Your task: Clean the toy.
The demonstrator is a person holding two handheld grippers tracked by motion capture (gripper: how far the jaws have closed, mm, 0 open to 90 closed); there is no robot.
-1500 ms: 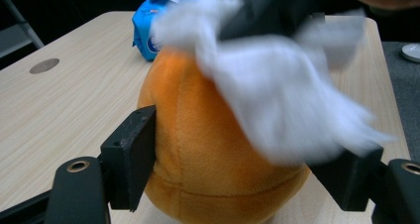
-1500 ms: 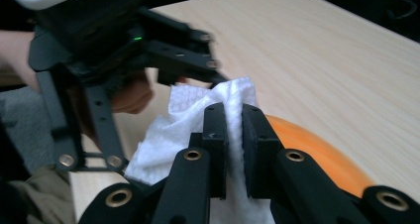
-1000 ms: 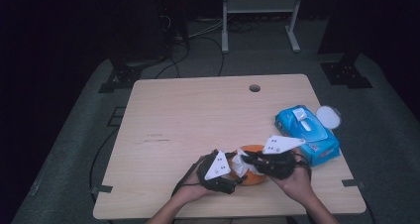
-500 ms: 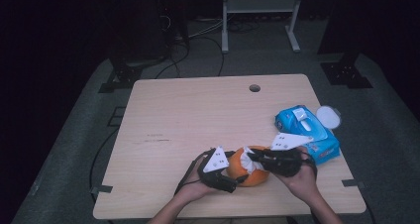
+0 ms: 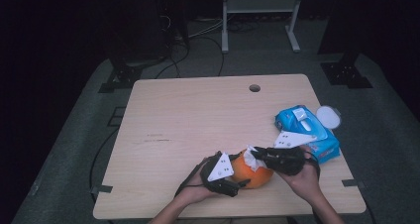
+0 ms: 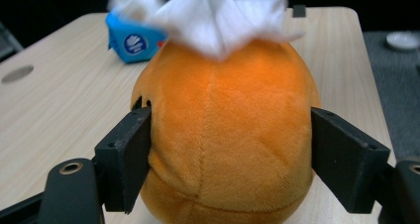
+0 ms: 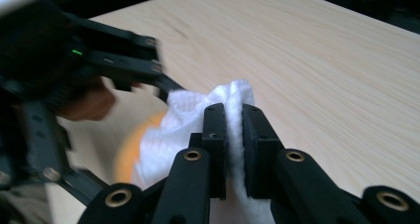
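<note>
An orange plush ball (image 5: 253,175) rests on the wooden table (image 5: 198,120) near its front edge. My left gripper (image 5: 236,180) holds it from the left. In the left gripper view both black jaws press its sides (image 6: 223,135), and they have just been closing on it. My right gripper (image 5: 256,155) comes in from the right, shut on a white wipe (image 5: 251,158). The wipe lies bunched on top of the plush (image 6: 218,16). In the right gripper view the wipe (image 7: 183,120) is pinched at the jaw tips of that gripper (image 7: 234,116), with the orange plush (image 7: 131,149) blurred below.
A blue pack of wipes (image 5: 307,132) lies at the table's right edge, just behind the right hand. A white round lid (image 5: 328,116) sits beside it. A small hole (image 5: 254,88) is in the far middle of the tabletop. Dark floor, cables and stands surround the table.
The wipe in the right gripper has shifted slightly on top of the plush. Both hands stay about where they were.
</note>
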